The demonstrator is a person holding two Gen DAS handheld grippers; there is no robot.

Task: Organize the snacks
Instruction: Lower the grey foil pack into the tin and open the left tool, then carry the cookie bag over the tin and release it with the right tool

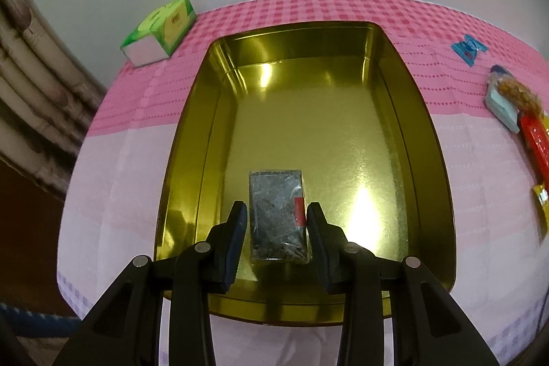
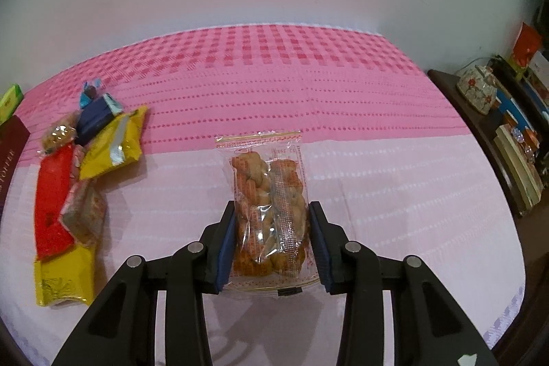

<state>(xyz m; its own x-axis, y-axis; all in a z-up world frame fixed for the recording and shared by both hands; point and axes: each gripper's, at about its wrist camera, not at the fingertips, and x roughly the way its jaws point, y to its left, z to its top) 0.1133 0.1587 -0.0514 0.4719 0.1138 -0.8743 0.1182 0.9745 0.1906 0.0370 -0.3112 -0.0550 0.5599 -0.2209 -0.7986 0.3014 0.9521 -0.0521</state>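
In the left wrist view, a small clear packet of dark snack with a red label (image 1: 278,216) sits between the fingers of my left gripper (image 1: 276,211), which is shut on it. The packet is over the near end of an open gold tin (image 1: 192,139); I cannot tell whether it touches the tin's floor. In the right wrist view, my right gripper (image 2: 272,211) is shut on a clear packet of fried dough twists (image 2: 267,194), both blue pads against its sides, just above the pale pink cloth.
A heap of snack packets (image 2: 75,174) in red, yellow and dark blue lies left of the right gripper. A green tissue box (image 1: 159,30) stands beyond the tin's far left corner. A blue candy (image 1: 468,48) lies far right. A dark shelf (image 2: 507,132) borders the right edge.
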